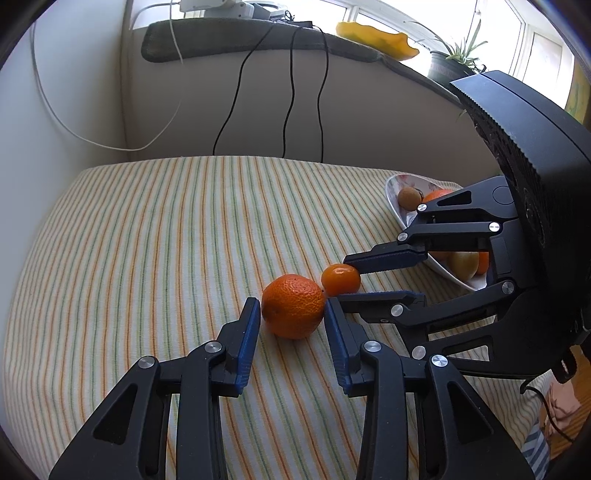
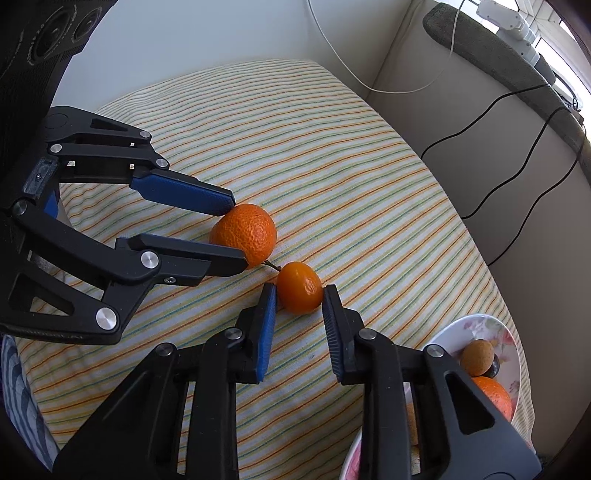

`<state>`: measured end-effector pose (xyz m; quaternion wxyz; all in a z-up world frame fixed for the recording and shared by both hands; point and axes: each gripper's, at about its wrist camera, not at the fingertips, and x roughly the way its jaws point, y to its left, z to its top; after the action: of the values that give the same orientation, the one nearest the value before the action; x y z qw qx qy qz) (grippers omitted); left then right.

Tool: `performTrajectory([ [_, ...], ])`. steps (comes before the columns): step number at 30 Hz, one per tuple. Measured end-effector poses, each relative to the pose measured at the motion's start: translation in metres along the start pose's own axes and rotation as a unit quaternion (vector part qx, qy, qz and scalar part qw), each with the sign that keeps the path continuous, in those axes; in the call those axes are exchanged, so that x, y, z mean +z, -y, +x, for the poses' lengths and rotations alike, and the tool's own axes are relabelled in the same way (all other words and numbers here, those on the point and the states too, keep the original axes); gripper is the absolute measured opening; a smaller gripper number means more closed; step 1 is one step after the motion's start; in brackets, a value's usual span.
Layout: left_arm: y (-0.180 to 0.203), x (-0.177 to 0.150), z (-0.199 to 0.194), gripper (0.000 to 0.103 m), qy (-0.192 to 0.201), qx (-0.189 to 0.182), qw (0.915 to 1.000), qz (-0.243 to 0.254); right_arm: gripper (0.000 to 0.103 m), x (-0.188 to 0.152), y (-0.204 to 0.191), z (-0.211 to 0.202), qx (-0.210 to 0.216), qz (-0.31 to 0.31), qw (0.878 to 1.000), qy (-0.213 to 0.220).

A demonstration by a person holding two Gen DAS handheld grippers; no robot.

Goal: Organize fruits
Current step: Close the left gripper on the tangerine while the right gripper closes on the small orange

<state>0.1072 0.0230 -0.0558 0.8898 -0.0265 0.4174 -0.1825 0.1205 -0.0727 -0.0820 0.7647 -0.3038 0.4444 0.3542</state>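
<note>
Bright daylight comes from the window [image 1: 424,22], which is overexposed to white glare. Shadows on the striped cloth [image 1: 166,240] are soft and short. Both pictures are sharp in the middle, with strong fisheye bending and dark corners.

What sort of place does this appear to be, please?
Probably a home living space: a surface covered in striped cloth, a floral dish of fruit, and a potted plant by the window.

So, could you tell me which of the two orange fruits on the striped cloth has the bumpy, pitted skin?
The larger mandarin, between the left gripper's fingers; the smaller fruit beside it is smooth and glossy.
</note>
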Motion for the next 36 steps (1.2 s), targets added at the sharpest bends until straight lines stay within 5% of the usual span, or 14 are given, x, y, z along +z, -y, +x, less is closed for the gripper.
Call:
performTrajectory([
  [19,-0.003,-0.002,0.001,0.036,0.003,-0.003,0.9998,-0.018,0.026,-0.009,0.001,-0.005,0.003,0.011,1.000,0.011],
  [36,0.011,0.011,-0.018,0.035,0.031,-0.007,0.9994,-0.016,0.026,-0.024,0.023,-0.053,0.018,0.067,0.995,0.075],
])
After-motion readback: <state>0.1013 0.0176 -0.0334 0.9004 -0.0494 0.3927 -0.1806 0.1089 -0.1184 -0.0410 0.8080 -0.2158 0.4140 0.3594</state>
